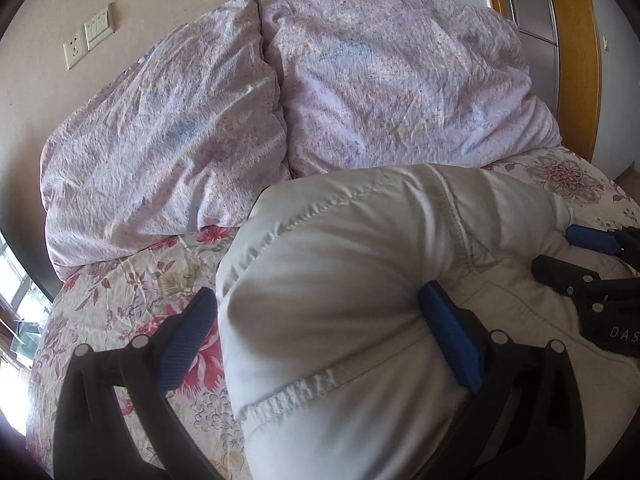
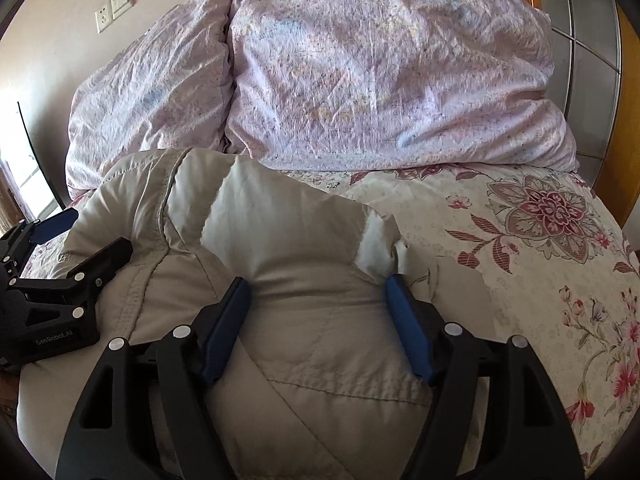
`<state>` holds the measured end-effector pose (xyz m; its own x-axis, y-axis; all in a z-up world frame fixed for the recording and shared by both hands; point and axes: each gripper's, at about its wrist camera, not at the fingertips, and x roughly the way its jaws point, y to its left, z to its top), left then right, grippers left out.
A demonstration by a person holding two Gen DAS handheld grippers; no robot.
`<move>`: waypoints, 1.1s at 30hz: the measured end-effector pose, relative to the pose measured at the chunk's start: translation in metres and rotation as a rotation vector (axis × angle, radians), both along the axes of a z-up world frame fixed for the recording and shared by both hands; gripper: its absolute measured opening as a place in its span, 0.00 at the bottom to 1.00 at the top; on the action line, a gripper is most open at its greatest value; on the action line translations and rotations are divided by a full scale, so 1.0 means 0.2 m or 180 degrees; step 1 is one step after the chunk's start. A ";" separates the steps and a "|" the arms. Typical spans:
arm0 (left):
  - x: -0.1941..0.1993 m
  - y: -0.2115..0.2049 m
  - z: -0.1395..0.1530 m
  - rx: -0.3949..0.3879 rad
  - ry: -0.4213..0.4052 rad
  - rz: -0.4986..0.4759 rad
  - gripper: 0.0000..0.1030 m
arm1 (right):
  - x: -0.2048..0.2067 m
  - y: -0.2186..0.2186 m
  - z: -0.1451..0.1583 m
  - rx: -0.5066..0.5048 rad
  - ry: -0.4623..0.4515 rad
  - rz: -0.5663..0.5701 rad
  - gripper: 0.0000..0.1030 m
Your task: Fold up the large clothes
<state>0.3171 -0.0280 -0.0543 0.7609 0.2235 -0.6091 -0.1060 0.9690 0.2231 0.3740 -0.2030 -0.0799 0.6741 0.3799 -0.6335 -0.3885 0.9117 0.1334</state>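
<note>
Straddling a puffy cream jacket (image 2: 304, 248), my right gripper (image 2: 318, 304) has its blue pads (image 2: 408, 328) on either flank of a bulging fold; they seem to touch the padding, though I cannot tell whether they are pressing it. My left gripper (image 1: 320, 332) stands wide apart: one pad against the jacket's bulk (image 1: 340, 280), the other out over the flowered bedsheet (image 1: 152, 280). The jacket lies bunched on the bed between and just ahead of both sets of fingers. Beyond my fingertips two lilac pillows (image 2: 380, 80) lean against the wall.
</note>
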 end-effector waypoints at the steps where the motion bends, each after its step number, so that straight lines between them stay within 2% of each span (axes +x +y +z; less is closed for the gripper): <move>1: 0.00 0.00 0.00 0.0003 -0.0003 0.0005 0.98 | 0.00 0.01 0.00 -0.0033 -0.0016 -0.0015 0.69; 5: -0.04 0.01 0.02 -0.0018 0.0012 -0.0048 0.98 | -0.07 0.05 0.05 -0.0312 -0.0144 -0.0177 0.71; 6: -0.08 0.02 0.04 -0.0087 0.0016 -0.0071 0.98 | -0.12 0.05 0.07 -0.0332 -0.0181 -0.0214 0.70; 8: -0.19 0.03 0.10 -0.0291 -0.0007 -0.0198 0.98 | -0.24 0.01 0.11 -0.0115 -0.0211 -0.0110 0.70; 10: -0.31 0.00 0.15 -0.0343 -0.0052 -0.0383 0.98 | -0.34 -0.01 0.14 0.0034 -0.0258 0.0001 0.71; 13: -0.43 -0.08 0.15 -0.0088 -0.0084 -0.0644 0.98 | -0.46 -0.03 0.13 0.0020 -0.0265 0.0093 0.71; 15: -0.46 -0.14 0.12 0.0090 -0.0071 -0.0674 0.98 | -0.47 -0.02 0.09 -0.0128 -0.0215 0.0080 0.71; 16: -0.46 -0.15 0.09 0.0084 -0.0031 -0.0676 0.98 | -0.47 -0.01 0.07 -0.0174 -0.0176 0.0068 0.71; 17: -0.45 -0.14 0.06 -0.0009 0.0033 -0.0658 0.98 | -0.47 0.00 0.04 -0.0219 -0.0147 0.0049 0.71; 19: -0.41 -0.09 0.00 -0.0371 0.0204 -0.0621 0.98 | -0.48 0.02 0.00 -0.0347 -0.0207 0.0038 0.71; 20: -0.41 -0.08 -0.03 -0.0424 0.0205 -0.0609 0.98 | -0.49 0.02 -0.02 -0.0337 -0.0221 0.0017 0.71; 23: -0.43 -0.09 -0.04 -0.0355 0.0128 -0.0604 0.98 | -0.50 0.02 -0.03 -0.0322 -0.0285 -0.0053 0.72; 27: -0.41 -0.04 0.05 -0.0488 0.0167 -0.0643 0.98 | -0.46 0.01 0.12 -0.0280 -0.0236 -0.0032 0.72; 30: -0.36 0.01 0.17 -0.0274 -0.0114 -0.0478 0.98 | -0.38 -0.01 0.28 0.0003 -0.0430 -0.0073 0.80; 33: -0.24 0.04 0.23 -0.0252 -0.0153 -0.0323 0.98 | -0.22 0.02 0.37 0.0043 -0.0478 -0.0120 0.81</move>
